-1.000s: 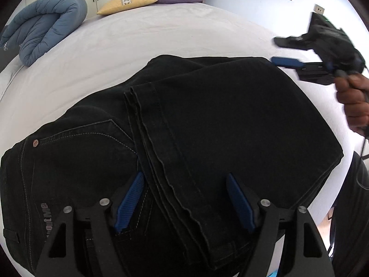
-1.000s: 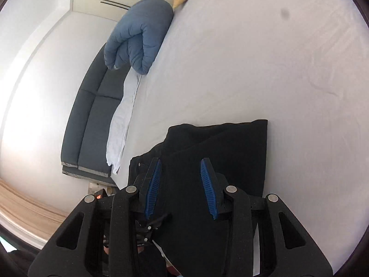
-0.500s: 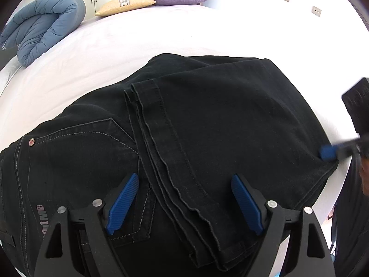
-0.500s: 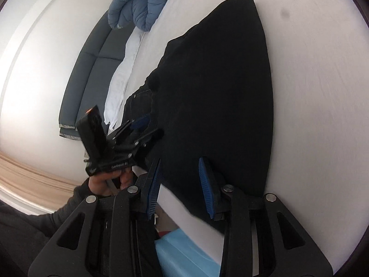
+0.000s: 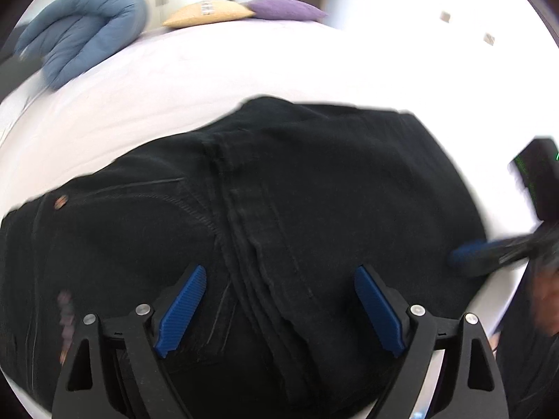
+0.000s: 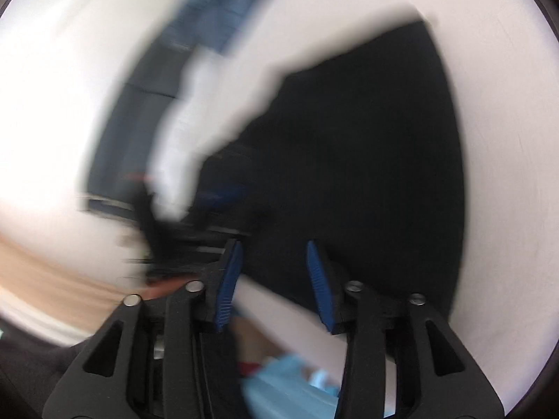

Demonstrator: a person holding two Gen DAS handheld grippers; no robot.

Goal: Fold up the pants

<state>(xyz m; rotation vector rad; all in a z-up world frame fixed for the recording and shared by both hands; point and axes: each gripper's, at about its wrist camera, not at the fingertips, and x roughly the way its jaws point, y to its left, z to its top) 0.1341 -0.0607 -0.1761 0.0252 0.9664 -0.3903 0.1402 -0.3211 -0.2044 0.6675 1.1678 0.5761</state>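
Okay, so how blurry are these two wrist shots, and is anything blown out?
Right wrist view: heavy motion smear, only the right gripper sharp; black pants a featureless shape. Left wrist view: milder blur, pants seams readable, white bed sheet overexposed at right.

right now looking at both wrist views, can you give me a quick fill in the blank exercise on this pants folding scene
1. The pants lying on the white bed are ____ in colour.
2. The left gripper hovers over the pants with its jaws ____.
3. Next to the yellow pillow at the far end of the bed sits a ____ pillow.
4. The rolled blue duvet lies on the ____ side of the left wrist view.

Missing words: black; open; purple; left
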